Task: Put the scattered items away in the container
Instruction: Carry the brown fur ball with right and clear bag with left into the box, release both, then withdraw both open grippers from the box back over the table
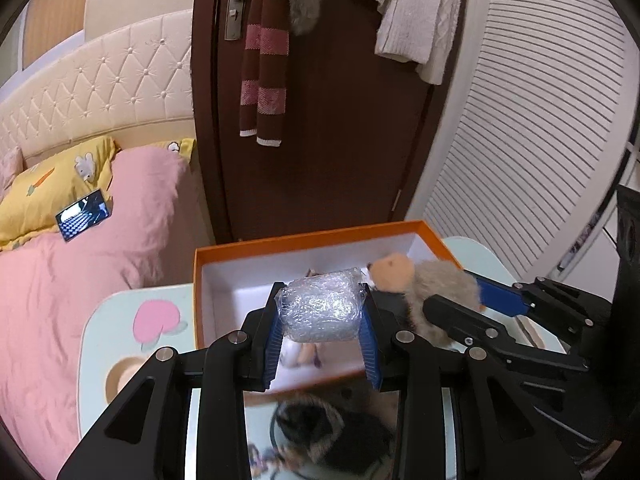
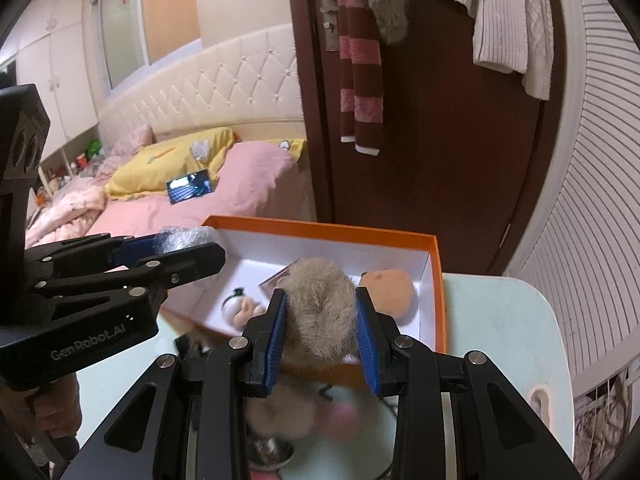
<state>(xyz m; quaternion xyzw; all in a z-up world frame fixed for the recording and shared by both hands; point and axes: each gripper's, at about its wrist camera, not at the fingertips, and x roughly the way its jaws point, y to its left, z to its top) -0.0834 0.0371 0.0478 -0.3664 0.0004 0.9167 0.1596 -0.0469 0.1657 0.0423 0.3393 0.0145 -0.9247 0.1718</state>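
An orange box with a white inside stands on the small pale table; it also shows in the right wrist view. My left gripper is shut on a clear bubble-wrap bundle and holds it over the box's near part. My right gripper is shut on a furry beige plush toy with a tan head, held over the box's near edge. The plush also shows in the left wrist view. A few small items lie on the box floor.
A bed with pink bedding, a yellow pillow and a phone is to the left. A dark brown door hung with a striped scarf stands behind the box. A white slatted panel is on the right.
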